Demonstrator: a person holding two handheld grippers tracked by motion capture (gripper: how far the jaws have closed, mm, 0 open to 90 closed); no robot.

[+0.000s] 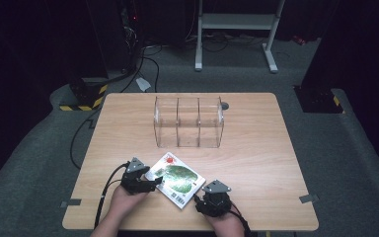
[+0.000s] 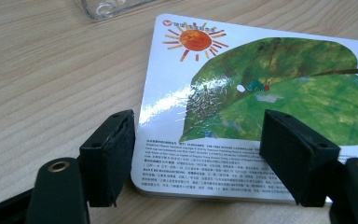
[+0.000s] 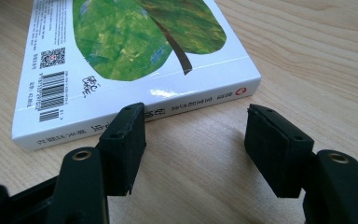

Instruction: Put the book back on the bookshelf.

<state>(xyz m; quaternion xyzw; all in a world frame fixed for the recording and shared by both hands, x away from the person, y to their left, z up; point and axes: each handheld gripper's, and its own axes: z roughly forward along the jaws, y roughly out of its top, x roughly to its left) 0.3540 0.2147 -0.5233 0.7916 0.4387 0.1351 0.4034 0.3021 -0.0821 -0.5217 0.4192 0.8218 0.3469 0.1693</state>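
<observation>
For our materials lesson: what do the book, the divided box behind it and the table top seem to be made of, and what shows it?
Book: thick glossy card or board, judging by glare on its cover and stacked page edges.
Divided box: clear hard plastic, probably acrylic; the table shows through.
Table top: pale wood or wood-look laminate, matt, with printed-looking grain.

Both forearms enter from the bottom edge. The left gripper [image 1: 150, 185] angles rightward, jaws spread wide. The right gripper [image 1: 205, 197] points forward, jaws likewise apart.
</observation>
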